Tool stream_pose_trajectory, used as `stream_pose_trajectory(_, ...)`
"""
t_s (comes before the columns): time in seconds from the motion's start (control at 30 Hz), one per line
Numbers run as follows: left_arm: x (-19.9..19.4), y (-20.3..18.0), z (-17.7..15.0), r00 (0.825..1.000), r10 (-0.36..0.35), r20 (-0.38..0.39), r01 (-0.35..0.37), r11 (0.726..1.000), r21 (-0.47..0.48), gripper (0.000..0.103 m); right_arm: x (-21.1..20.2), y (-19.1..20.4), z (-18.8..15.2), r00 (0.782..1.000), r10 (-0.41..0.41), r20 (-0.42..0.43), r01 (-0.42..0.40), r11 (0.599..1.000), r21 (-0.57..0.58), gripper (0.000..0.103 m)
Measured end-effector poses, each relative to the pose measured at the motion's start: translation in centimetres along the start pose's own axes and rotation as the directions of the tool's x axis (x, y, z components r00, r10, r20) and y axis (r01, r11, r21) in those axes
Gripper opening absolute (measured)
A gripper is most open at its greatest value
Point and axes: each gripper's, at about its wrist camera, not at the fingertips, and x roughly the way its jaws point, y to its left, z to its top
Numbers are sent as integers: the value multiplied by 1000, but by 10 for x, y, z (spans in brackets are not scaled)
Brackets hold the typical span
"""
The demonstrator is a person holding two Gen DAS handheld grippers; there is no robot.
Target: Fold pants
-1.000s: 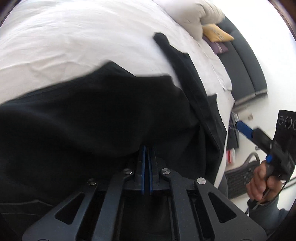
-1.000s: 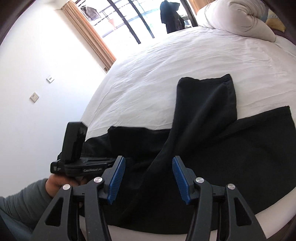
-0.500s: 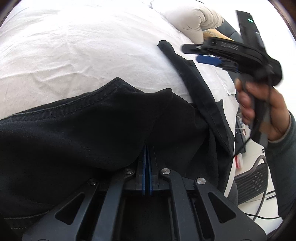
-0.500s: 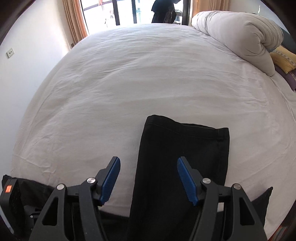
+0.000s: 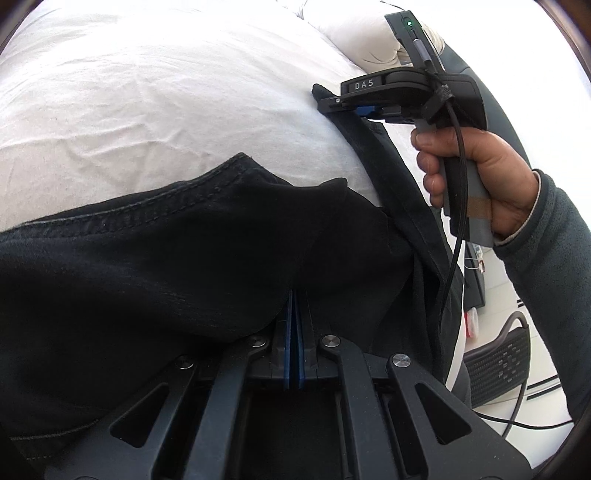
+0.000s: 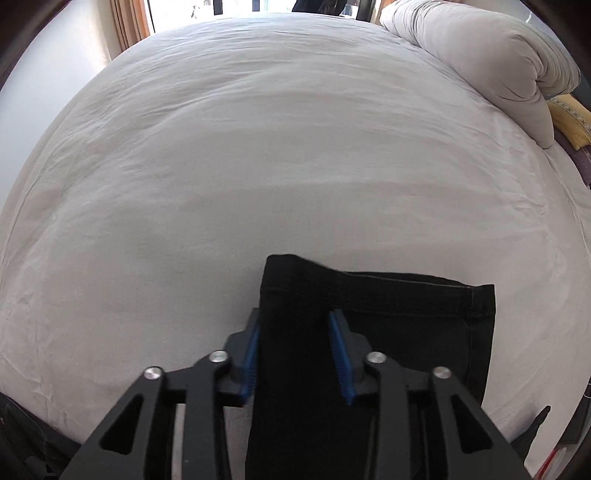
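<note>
Left gripper [image 5: 294, 325]: blue pads pressed together at 6 o'clock of the left wrist view, black fabric bunched right over and between them. Jaws fully closed on a fold of the pants.

Right gripper [image 6: 295, 354]: jaws partly apart, blue pads either side of the left edge of a trouser leg. The gap is filled by fabric, but whether the pads touch it cannot be told. In the left wrist view the same tool [image 5: 369, 99] sits at 1 o'clock, low over the far end of the leg.

Right hand [image 5: 480, 177]: wrapped around the grey handle of the right gripper, dark sleeve running off toward 4 o'clock.

Pants [image 5: 184, 266]: black, lying on the bed. Stitched edge arcs from 9 o'clock up to centre in the left wrist view; one leg stretches away toward 1 o'clock.

Leg hem [image 6: 376, 280]: seen from the right wrist camera at 6 o'clock, flat on the sheet, two layers slightly offset, hem line running toward 4 o'clock.

Bed sheet [image 6: 277, 147]: white, lightly creased, filling most of the right wrist view.

Duvet roll [image 6: 480, 55]: bundled white bedding at 1 o'clock.

Yellow cushion [image 6: 569, 122]: just beside the roll, at 2 o'clock.

Curtain [image 6: 125, 26]: tan, at 11 o'clock.
</note>
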Motion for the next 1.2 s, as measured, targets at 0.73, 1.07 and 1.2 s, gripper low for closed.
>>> stream_pose_trajectory(0.73,-2,-15,-1,998,60,-11,-60,998,-26,4,-182,-216,-198,907,-89,411,-155,839,522,4)
stream_pose_trajectory(1.07,-8,-38,5,984,176,-16,-177,984,-22,4,-142,-249,-299,922,-125,367,-185,690,700,4)
stream_pose_trajectory(1.2,-20,-66,1,969,245,33,-245,969,6,4,-139,-250,-314,919,-117,376,-209,664,718,4)
